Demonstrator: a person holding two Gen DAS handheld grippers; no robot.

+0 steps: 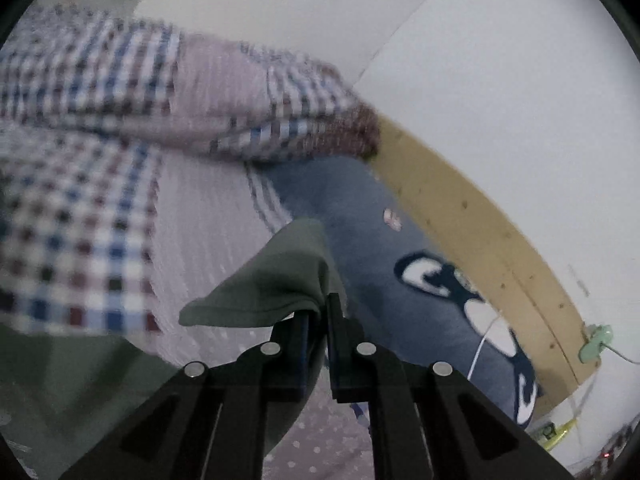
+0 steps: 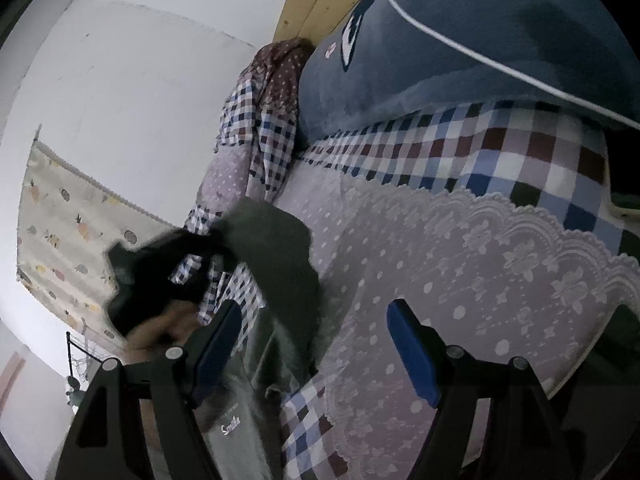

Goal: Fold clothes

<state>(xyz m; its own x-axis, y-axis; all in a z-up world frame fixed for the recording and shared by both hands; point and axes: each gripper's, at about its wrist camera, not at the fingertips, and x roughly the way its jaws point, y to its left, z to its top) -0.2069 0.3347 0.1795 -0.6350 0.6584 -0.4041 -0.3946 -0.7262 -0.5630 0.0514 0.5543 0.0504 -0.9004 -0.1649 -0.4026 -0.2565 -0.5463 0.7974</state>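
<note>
A dark green garment (image 1: 272,280) is lifted off the bed by one corner. My left gripper (image 1: 320,312) is shut on that corner, and the cloth drapes over its left finger. In the right wrist view the same garment (image 2: 280,264) hangs from the blurred left gripper (image 2: 168,272), held by a hand (image 2: 160,332). The lower part of the garment, with a small white word on it, lies below. My right gripper (image 2: 316,324) stands open over the bed to the right of the garment, with nothing between its blue pads (image 2: 412,348).
The bed carries a lilac dotted cover with a lace edge (image 2: 460,272) and a checked quilt (image 1: 80,208). A bunched quilt (image 1: 224,100) and a blue cartoon pillow (image 1: 400,248) lie against the wooden headboard (image 1: 480,232). White walls stand behind.
</note>
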